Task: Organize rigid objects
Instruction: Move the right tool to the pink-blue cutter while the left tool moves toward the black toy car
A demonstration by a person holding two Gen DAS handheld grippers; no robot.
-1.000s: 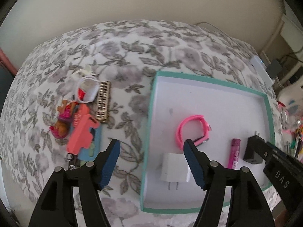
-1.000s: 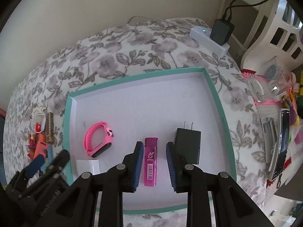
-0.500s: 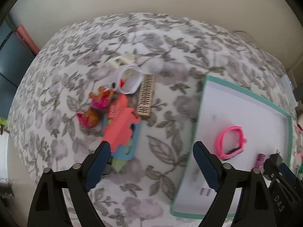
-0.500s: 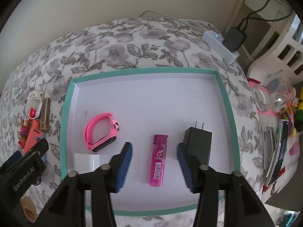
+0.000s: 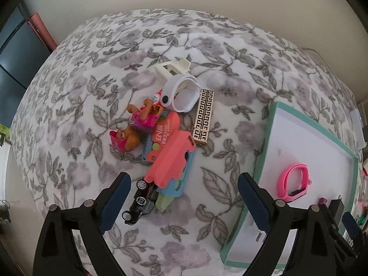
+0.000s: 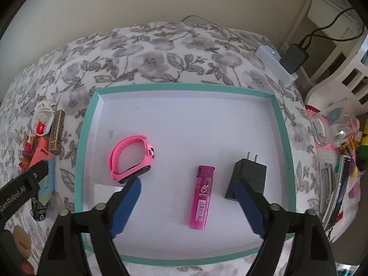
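My left tongs (image 5: 182, 197), empty and opening, hang over the toy car (image 5: 140, 201), whose long axis runs between the pads. My right tongs (image 6: 187, 203), also opening, straddle the untouched pink lighter (image 6: 203, 196) lying in the tray (image 6: 288, 158).

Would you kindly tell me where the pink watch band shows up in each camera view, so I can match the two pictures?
Left wrist view: the pink watch band lies far right, inside the tray, beyond the right finger.
Right wrist view: the pink watch band lies left of centre in the tray, just above the left finger.
Shared landmark: the teal-rimmed tray.
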